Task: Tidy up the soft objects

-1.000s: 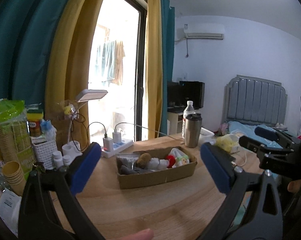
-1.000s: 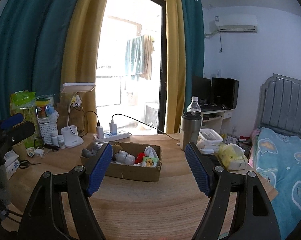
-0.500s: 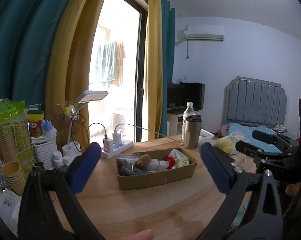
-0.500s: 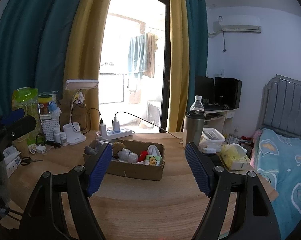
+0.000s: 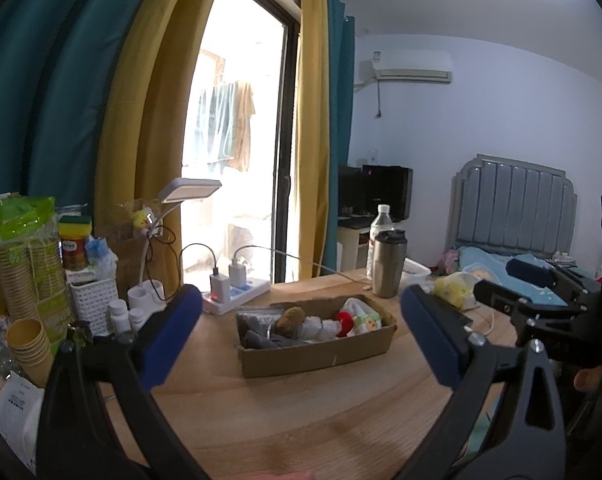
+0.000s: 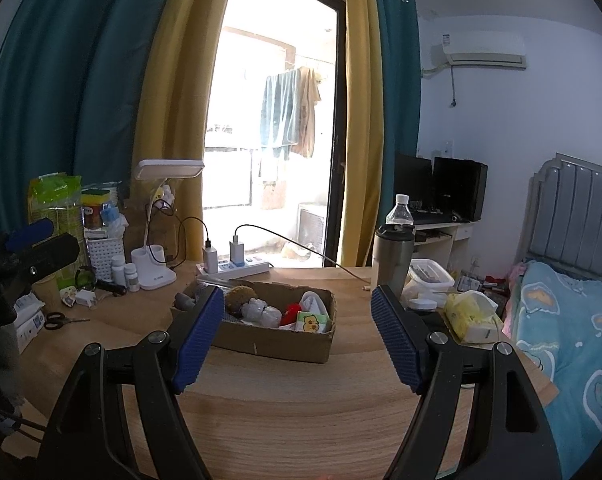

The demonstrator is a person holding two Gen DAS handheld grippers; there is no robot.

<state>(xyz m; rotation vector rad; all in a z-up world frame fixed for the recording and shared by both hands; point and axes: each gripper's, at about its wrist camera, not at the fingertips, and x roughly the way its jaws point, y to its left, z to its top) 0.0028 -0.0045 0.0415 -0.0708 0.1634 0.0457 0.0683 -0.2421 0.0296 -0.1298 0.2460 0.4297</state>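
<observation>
cardboard box (image 6: 269, 344) slightly nearer now

You are facing a glass door (image 6: 277, 128) that is letting in bright daylight, with yellow curtains (image 6: 361, 120) and teal curtains (image 6: 61, 92) hanging beside it. An air conditioner (image 6: 483, 52) is sitting high on the pale wall (image 5: 501, 120), a bed (image 6: 573, 320) is lying at your right, and a wooden desk (image 6: 285, 420) is spreading below.

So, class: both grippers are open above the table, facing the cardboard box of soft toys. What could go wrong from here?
1. The toys lie packed together in the box, so a gripper might pinch two at once.
2. The box looks light; a snagged toy could drag it along.
3. The steel tumbler and water bottle stand behind the box, so a long reach might tip them.
</observation>
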